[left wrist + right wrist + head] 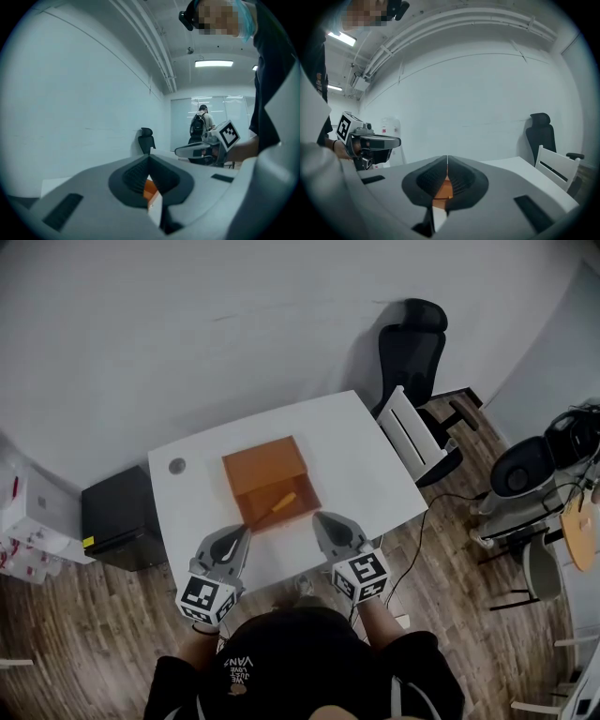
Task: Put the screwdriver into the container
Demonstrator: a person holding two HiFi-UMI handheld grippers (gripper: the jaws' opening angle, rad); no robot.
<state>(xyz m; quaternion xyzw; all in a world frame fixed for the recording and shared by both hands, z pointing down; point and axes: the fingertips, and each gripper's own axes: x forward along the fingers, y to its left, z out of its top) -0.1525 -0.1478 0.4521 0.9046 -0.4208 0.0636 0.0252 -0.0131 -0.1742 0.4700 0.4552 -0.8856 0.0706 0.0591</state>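
The screwdriver (pixel 281 502) — yellow-handled — lies slantwise inside the open orange container (pixel 255 470), close to its near wall.

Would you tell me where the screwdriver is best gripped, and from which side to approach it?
Take the screwdriver by its thicker yellow handle, the end away from the person. It lies flat and slanted at the near part of the orange container, so I would come down from above, jaws across the handle; the right gripper looks nearer.

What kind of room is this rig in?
Probably an office or lab workroom: a white desk, a black office chair beside it, wood-plank flooring, and a strip ceiling light.
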